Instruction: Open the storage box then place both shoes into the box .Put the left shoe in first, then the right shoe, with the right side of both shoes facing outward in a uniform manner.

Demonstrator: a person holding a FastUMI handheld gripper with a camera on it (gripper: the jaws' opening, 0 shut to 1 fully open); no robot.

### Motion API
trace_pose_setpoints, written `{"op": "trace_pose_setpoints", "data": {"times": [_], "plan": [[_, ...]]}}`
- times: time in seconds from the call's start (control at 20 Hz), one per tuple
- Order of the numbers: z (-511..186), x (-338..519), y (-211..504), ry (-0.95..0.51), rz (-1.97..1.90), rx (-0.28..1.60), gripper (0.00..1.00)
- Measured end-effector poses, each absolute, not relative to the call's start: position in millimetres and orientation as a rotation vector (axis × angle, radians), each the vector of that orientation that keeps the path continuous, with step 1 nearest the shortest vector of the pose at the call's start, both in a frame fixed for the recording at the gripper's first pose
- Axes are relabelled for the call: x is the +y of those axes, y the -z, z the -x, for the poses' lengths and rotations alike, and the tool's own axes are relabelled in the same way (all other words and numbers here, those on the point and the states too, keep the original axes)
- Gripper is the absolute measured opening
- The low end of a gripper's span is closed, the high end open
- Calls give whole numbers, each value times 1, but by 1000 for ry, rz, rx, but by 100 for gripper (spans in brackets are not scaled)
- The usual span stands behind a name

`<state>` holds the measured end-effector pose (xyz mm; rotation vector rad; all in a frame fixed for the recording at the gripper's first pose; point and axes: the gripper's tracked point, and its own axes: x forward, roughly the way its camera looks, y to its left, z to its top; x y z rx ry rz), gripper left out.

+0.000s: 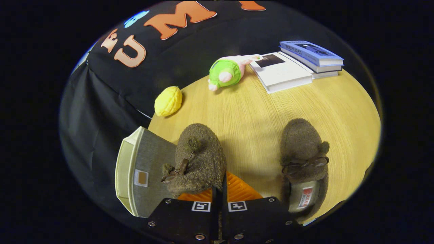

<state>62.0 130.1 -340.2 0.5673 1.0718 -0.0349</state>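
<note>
I have the hand-held gripper (pixel 219 189) clenched on one shoe (pixel 198 159), lifted beside the box (pixel 149 169); the other shoe (pixel 303 162) waits on the tabletop (pixel 251 112), neither boxed

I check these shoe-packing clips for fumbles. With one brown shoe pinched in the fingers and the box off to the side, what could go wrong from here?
The gripper seems to pinch only the held shoe's rear edge, so it may slip or swing. The storage box sits close beside it and could get bumped. Which shoe is the left one is hard to tell; the other shoe rests on the table.
</note>
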Motion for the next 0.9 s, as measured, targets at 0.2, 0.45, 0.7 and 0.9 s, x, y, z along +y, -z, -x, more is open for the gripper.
{"op": "trace_pose_setpoints", "data": {"times": [0.2,0.45,0.7,0.9], "plan": [[-83,167,289,-39,-592,1010,5],[-110,222,244,-110,-603,946,5],[-128,276,228,-173,-608,946,4],[-134,310,246,-180,-588,995,5]]}}
